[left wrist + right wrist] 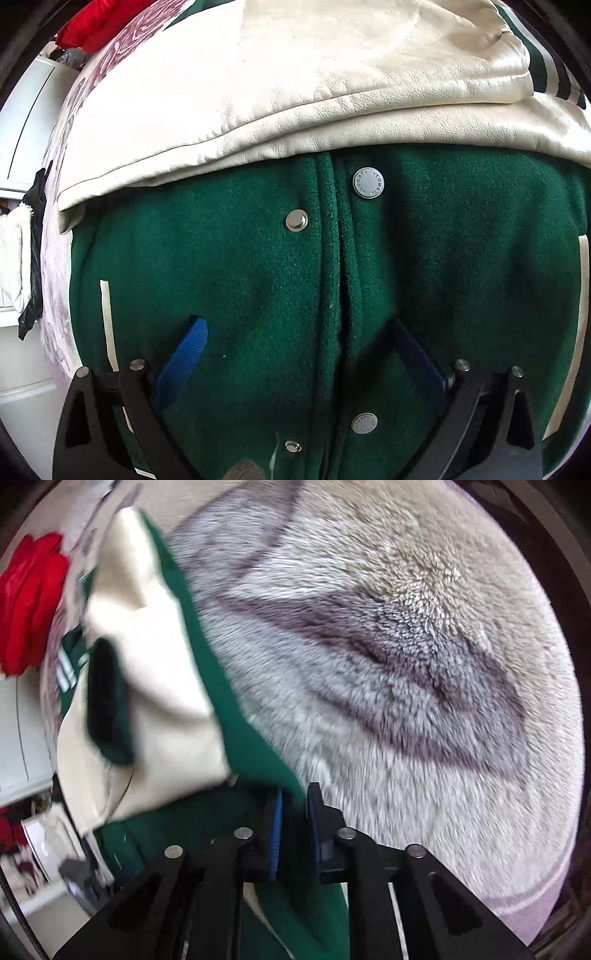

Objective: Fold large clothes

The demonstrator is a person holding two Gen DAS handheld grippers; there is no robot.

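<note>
Fleecy blanket [424, 657] bears green jacket [258, 295], placket seemingly running lengthwise away.

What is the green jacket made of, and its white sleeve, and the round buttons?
The green jacket body looks like thick felted wool: matte, fuzzy, with lint showing. The cream sleeve looks like leather or a fake one: smooth, slightly shiny, with fine creases. The snap buttons look like brushed metal, silvery and reflective.
</note>
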